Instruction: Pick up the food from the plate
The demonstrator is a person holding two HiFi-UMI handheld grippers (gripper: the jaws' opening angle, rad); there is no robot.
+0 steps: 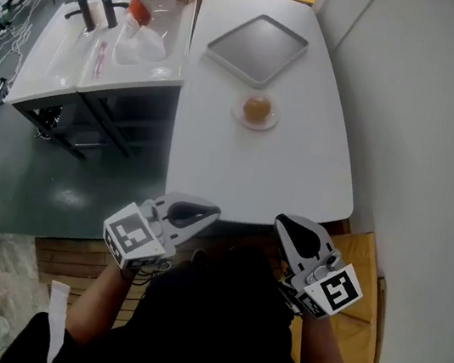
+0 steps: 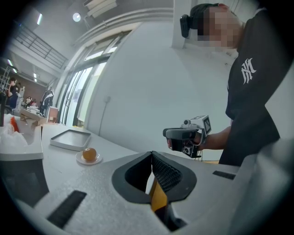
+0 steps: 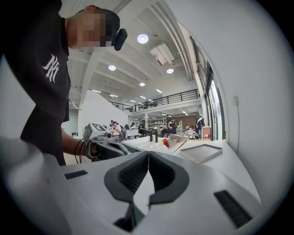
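On table (image 1: 281, 168): food (image 1: 257, 108) on plate (image 1: 269, 125)
Left gripper (image 1: 211, 212): jaws together, empty; food at 1 o'clock, well apart
Right gripper (image 1: 283, 221): jaws together, empty; food at 11 o'clock

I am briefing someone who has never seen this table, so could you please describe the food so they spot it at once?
Find the long white table along the wall. Past its middle, just nearer the person than the grey tray, sits a small round plate holding the food. It is a single orange-brown ball, unlike the flat, rectangular tray beside it.
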